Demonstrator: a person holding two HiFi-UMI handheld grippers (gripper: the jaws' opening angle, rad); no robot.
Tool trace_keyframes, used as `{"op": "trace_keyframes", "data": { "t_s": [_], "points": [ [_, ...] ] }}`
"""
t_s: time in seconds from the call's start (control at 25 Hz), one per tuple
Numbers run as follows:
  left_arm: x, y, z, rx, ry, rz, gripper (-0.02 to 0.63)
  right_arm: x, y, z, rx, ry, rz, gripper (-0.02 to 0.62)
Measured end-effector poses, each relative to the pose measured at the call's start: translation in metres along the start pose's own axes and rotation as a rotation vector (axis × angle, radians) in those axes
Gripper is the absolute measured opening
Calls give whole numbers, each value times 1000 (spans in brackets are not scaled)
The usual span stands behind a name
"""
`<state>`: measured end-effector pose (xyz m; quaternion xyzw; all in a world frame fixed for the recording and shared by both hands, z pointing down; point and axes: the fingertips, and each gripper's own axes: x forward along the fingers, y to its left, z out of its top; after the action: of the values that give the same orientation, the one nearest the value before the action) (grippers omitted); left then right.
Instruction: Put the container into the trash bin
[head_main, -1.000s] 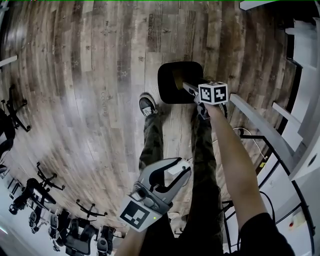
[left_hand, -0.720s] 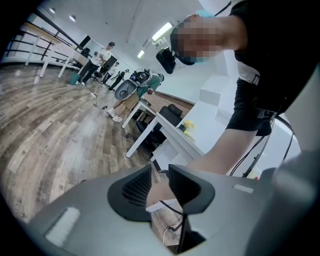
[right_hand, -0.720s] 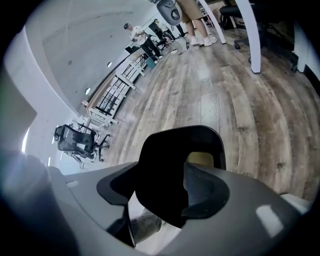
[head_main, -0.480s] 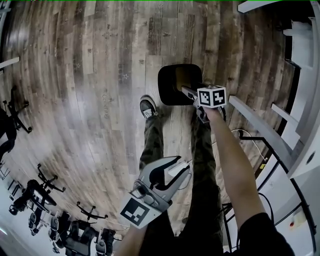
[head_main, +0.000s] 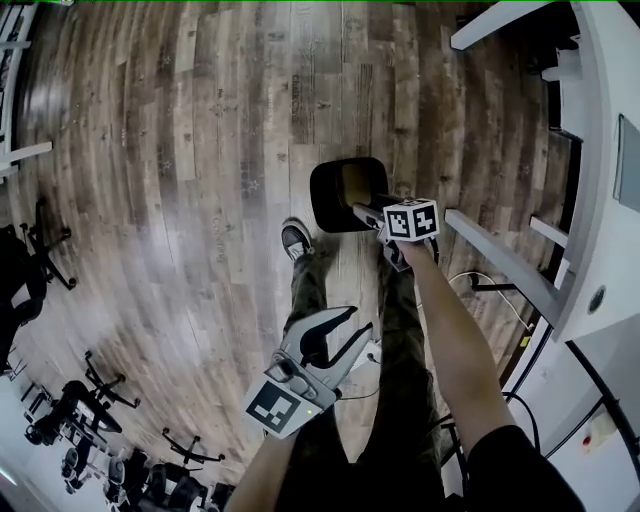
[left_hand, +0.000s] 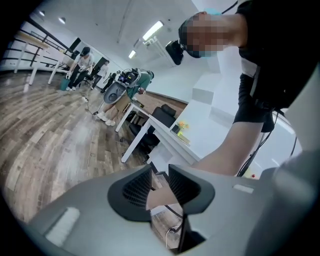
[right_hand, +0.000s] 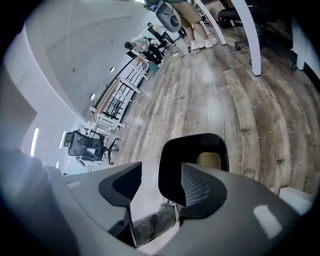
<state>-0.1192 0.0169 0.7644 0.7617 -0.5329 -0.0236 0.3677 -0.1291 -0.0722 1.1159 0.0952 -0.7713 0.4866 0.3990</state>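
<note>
Sitting inside the black trash bin (right_hand: 170, 167) on the wood floor (head_main: 200, 150), the tan container (right_hand: 209, 160) shows only as a pale patch against the bin's far inner wall (its shape is too dim to make out). In the head view the bin stands just ahead of the person's shoe (head_main: 294, 238), and the right gripper (head_main: 368, 212) overlaps the bin's near edge, pointing down toward the opening. That gripper's jaws stand wide apart and are closing, with nothing between them; only the bin and the floor show through the gap. The left gripper (head_main: 345, 330) is lower in the picture, beside the person's legs (head_main: 305, 290) and well apart from the bin. Its jaws are a narrow gap apart and grip nothing; the person's forearm (left_hand: 235, 150) shows beyond them. A white desk (head_main: 600, 150) runs along the right side.
</note>
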Motion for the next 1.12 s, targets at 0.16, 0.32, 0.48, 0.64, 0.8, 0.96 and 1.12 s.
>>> {"op": "trace_keyframes", "data": {
  "t_s": [0.16, 0.32, 0.48, 0.64, 0.8, 0.96, 1.12],
  "points": [
    [2, -11, 23, 2, -2, -17, 97, -29, 16, -4, -3, 6, 4, 233],
    [-2, -13, 53, 43, -71, -15, 98, -58, 46, -1, -29, 3, 24, 204],
    [-7, -20, 85, 71, -47, -28, 97, -91, 84, 15, -100, -12, 47, 128],
    [-14, -33, 113, 112, -59, -42, 97, -126, 124, 33, -150, -38, 72, 97],
    [-15, -42, 133, 102, -82, -52, 97, -160, 161, 51, -191, -66, 95, 87],
    [-18, -53, 149, 114, -94, -69, 97, -200, 198, 60, -230, -101, 109, 74],
    [-19, -57, 171, 140, -100, -75, 97, -241, 226, 72, -265, -173, 108, 49]
  ]
}}
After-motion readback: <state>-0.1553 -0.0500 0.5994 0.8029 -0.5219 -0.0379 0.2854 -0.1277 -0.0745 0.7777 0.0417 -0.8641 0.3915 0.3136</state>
